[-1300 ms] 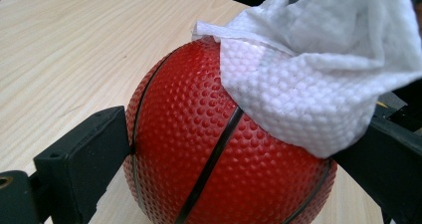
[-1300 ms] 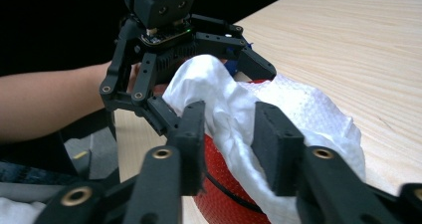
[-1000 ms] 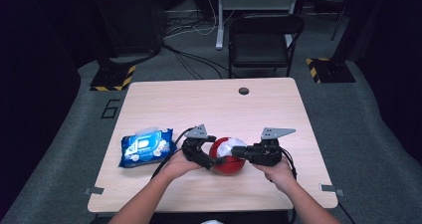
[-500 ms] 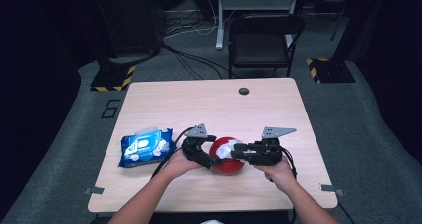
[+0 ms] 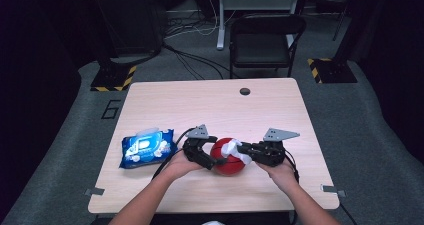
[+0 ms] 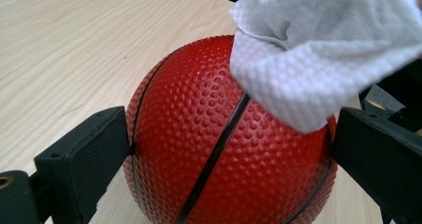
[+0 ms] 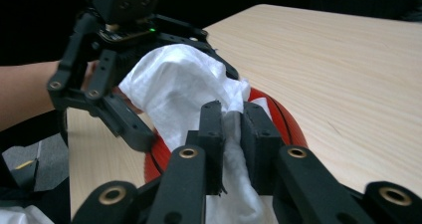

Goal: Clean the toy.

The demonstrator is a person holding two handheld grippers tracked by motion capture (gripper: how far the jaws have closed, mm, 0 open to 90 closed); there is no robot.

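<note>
Ball (image 6: pixel 219 149) clamped inside left gripper (image 6: pixel 224 154).

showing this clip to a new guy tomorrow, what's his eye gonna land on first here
Most likely the red ball near the front of the wooden table, clamped on both sides by the left gripper. Next, the white wipe draped on top of the ball, pinched in the right gripper, whose jaws have just been closing on it. Then the blue wipes pack lying flat to the left of the hands.
</note>
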